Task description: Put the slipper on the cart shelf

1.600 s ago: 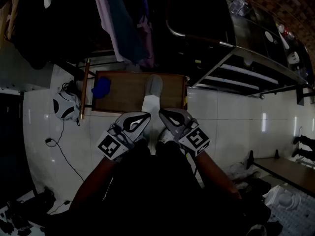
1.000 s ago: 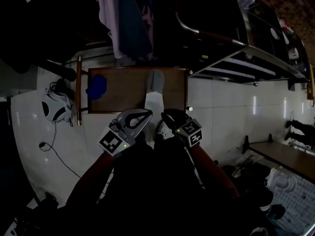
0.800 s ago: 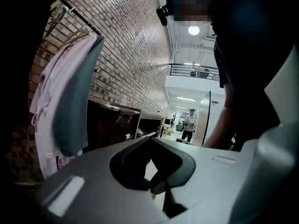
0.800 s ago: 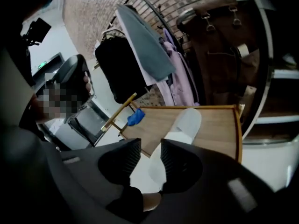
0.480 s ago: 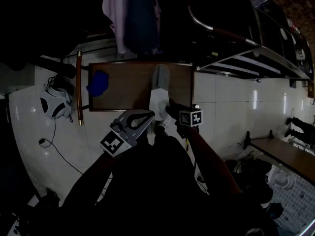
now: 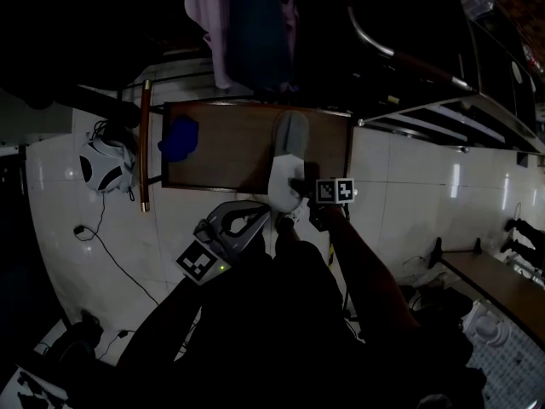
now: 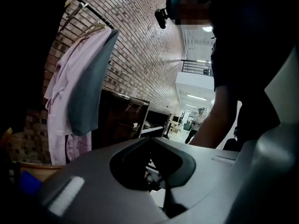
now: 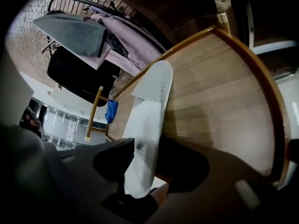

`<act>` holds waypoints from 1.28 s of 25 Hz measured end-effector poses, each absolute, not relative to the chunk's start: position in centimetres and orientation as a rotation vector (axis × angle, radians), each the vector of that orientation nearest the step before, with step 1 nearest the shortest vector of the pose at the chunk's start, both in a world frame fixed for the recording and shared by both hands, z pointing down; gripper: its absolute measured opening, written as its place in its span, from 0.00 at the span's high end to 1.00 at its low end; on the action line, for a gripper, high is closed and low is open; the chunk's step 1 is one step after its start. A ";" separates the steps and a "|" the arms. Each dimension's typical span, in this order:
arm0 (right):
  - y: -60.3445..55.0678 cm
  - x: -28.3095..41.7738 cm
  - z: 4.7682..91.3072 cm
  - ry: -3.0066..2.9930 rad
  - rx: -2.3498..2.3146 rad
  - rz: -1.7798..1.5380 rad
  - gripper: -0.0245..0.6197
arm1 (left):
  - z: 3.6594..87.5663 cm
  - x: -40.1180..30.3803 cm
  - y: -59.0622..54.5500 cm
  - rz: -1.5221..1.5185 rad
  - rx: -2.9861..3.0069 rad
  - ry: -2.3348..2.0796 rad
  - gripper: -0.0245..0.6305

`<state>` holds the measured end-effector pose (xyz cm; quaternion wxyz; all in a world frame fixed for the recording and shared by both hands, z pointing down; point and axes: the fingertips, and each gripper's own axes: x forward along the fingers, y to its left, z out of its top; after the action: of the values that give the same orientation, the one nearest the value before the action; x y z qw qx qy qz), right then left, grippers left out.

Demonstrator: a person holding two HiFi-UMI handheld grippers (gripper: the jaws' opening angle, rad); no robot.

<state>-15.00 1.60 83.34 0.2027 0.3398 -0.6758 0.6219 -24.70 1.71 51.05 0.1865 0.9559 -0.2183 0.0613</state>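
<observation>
On shelf, slipper lying flat, heel between right gripper's opening jaws, left gripper clenched, empty.

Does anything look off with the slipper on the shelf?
The slipper lies on the cart shelf, but its near end overhangs the shelf's front edge, between the right gripper's opening jaws. Nothing else stands out.

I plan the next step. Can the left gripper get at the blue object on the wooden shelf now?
Probably yes. The left gripper, empty, hangs by the near shelf edge; only bare wood lies between it and the blue object, and the slipper lies further right.
</observation>
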 end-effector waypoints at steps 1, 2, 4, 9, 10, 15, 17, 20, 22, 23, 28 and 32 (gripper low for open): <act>1.7 -15.1 83.4 -1.883 0.948 1.755 0.64 | 51.1 -24.8 1.8 0.175 2.685 -0.625 0.96; 1.7 -15.1 83.4 -1.886 0.949 1.772 0.66 | 51.2 -24.9 1.8 0.178 2.679 -0.635 0.96; 1.4 -15.2 83.2 -1.903 0.957 1.799 0.76 | 51.5 -25.3 1.8 0.185 2.672 -0.653 0.96; 1.4 -15.1 82.6 -1.932 0.989 1.851 0.82 | 52.3 -25.8 2.2 0.197 2.667 -0.677 0.96; 1.4 -15.1 82.3 -1.941 0.990 1.858 0.83 | 52.4 -25.8 2.2 0.198 2.666 -0.680 0.96; 1.5 -15.6 79.9 -2.032 0.985 1.821 0.85 | 51.4 -25.5 2.1 0.178 2.686 -0.699 0.96; 1.7 -15.6 78.5 -2.074 0.984 1.776 0.85 | 50.5 -25.4 2.0 0.165 2.701 -0.705 0.96; 2.1 -15.4 75.8 -2.136 0.970 1.695 0.85 | 49.4 -25.4 1.8 0.143 2.722 -0.723 0.96; 2.1 -15.3 73.9 -2.182 0.962 1.637 0.85 | 48.7 -25.4 1.8 0.135 2.725 -0.730 0.96; 2.1 -15.2 72.9 -2.203 0.963 1.610 0.85 | 48.3 -25.4 1.9 0.134 2.729 -0.732 0.96; 2.1 -14.3 66.7 -2.323 0.994 1.523 0.85 | 46.0 -24.7 2.2 0.122 2.782 -0.717 0.96; 1.7 -13.9 61.2 -2.435 1.026 1.441 0.85 | 43.8 -24.2 2.1 0.096 2.820 -0.705 0.96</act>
<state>-13.85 1.74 61.21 0.0660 0.3402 -0.8073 0.4777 -24.16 2.14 43.79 0.1165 0.9630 -0.2409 0.0328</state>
